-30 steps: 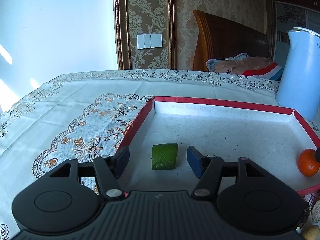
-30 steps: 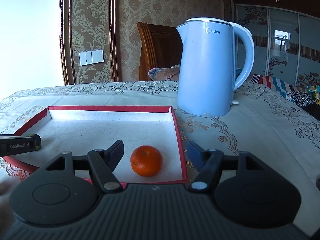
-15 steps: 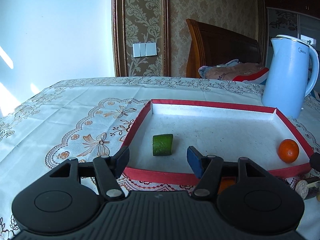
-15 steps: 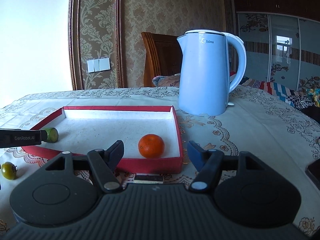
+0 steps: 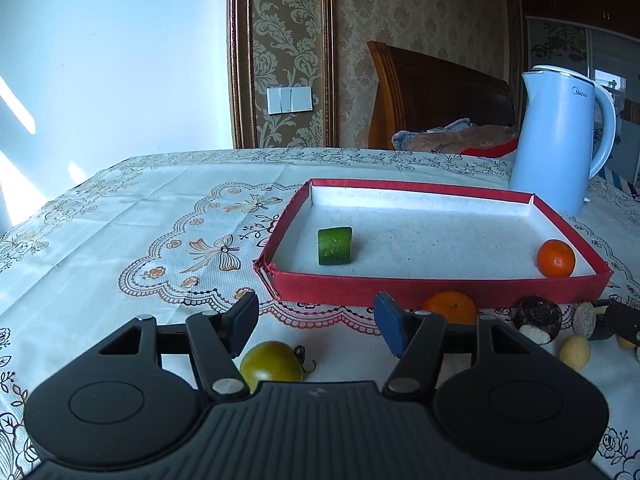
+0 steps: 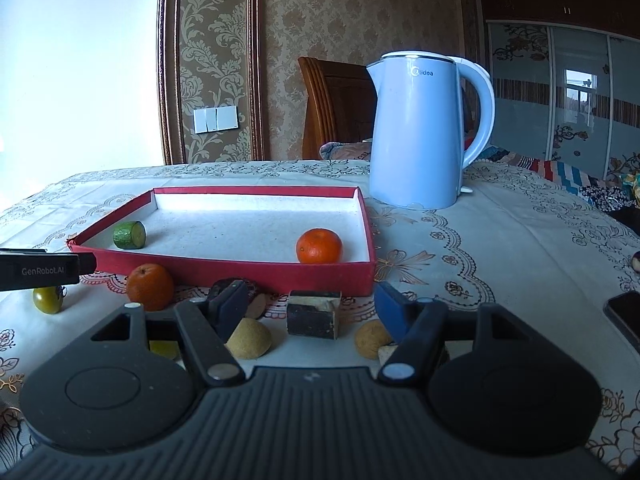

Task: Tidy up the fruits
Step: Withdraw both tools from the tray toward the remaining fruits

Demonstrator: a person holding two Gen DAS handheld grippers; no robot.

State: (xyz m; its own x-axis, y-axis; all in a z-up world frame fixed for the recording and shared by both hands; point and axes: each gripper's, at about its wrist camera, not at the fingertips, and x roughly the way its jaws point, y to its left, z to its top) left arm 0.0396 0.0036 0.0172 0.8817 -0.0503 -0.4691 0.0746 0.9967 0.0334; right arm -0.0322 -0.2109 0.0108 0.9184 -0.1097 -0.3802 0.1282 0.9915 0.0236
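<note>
A red tray with a white floor holds a green cucumber piece at its left and an orange mandarin at its right. In front of the tray lie a second mandarin, a green tomato, dark chunks and pale yellowish pieces. My left gripper is open and empty above the tomato. My right gripper is open and empty over the loose pieces.
A light blue electric kettle stands behind the tray's right corner. A dark phone lies at the right edge. The table carries a patterned white cloth. A wooden chair back stands beyond the table.
Both grippers have pulled back from the tray toward the table's near side. The cucumber piece and the mandarin stay in the tray, and the loose fruits in front have come into view.
</note>
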